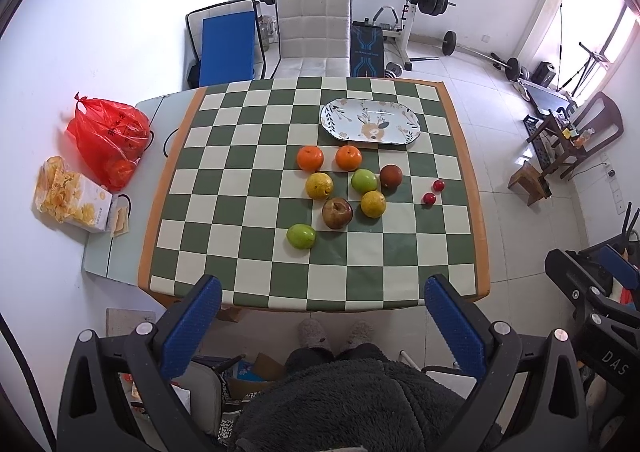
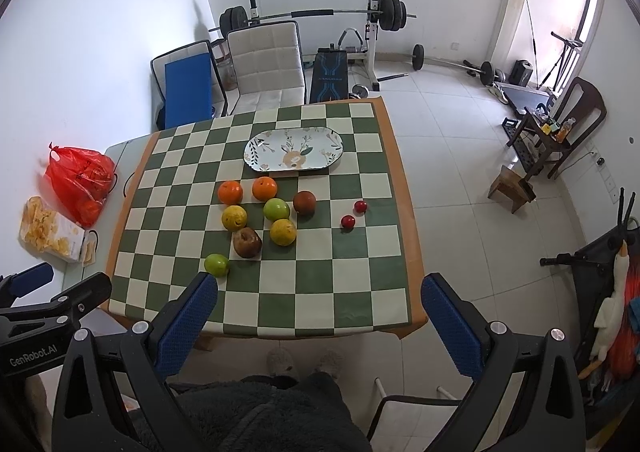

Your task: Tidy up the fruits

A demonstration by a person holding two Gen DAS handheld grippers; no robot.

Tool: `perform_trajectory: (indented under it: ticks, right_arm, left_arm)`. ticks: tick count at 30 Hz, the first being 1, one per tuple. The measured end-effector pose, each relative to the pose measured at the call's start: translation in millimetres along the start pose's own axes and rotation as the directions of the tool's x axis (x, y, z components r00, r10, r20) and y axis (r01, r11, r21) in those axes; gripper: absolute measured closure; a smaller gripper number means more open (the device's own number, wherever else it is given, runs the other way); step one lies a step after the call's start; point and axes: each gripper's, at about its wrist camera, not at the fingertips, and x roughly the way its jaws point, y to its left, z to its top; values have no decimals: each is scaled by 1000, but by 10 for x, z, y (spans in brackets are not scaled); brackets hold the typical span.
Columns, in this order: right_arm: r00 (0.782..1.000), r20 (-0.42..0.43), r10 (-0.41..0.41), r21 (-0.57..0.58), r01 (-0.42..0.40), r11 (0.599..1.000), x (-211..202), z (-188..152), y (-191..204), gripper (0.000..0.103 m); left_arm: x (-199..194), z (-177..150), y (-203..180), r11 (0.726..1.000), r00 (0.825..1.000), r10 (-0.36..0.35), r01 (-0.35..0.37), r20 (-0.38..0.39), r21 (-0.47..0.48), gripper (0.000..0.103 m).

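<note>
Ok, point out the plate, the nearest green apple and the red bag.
plate point(image 1: 370, 120), left wrist view, middle of its face
nearest green apple point(image 1: 301, 236), left wrist view, its top
red bag point(image 2: 78, 182), right wrist view, its side

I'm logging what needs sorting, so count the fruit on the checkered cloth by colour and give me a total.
Orange: 2
Yellow: 2
Green: 2
Brown-red: 2
Small red: 2
Total: 10, all on the cloth, none on the plate.
</note>
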Motion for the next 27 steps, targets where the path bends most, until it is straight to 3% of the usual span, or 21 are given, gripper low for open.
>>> perform_trajectory:
  ticks: [27]
  right_arm:
    - [1000,7,-4,-3,4,1000,-76,70,1,0]
  left_arm:
    - [-73,40,-98,1000,1000,-4,4,11,-3,0]
